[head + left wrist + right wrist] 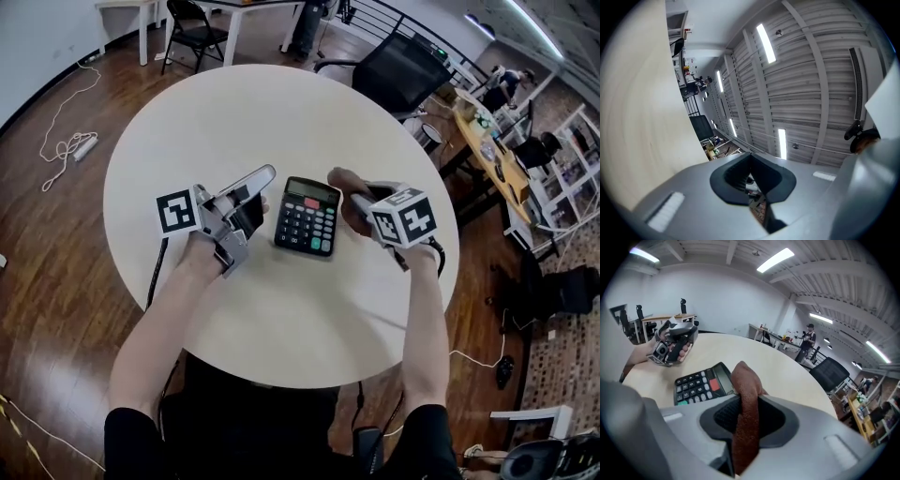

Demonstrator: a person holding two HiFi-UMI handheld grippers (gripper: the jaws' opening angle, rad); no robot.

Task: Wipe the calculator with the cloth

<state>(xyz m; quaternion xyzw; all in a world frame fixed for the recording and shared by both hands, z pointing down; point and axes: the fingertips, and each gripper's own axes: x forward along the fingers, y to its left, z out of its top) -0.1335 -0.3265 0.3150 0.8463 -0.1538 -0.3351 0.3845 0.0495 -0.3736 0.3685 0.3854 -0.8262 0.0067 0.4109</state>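
Note:
A black calculator (307,216) lies flat in the middle of the round table (281,112). My right gripper (349,194) hovers just right of it, shut on a brown cloth (343,187) that sticks out past the jaws. In the right gripper view the cloth (746,404) stands folded between the jaws, with the calculator (701,383) just beyond it to the left. My left gripper (264,174) sits left of the calculator, tilted upward, its jaws shut with nothing in them. The left gripper view shows only ceiling and the table edge past the shut left gripper (752,180).
The table is pale and round, with a dark wood floor around it. A black office chair (398,70) stands at the far right edge. A white cable (66,141) lies on the floor at left. Desks and a person (805,341) are far behind.

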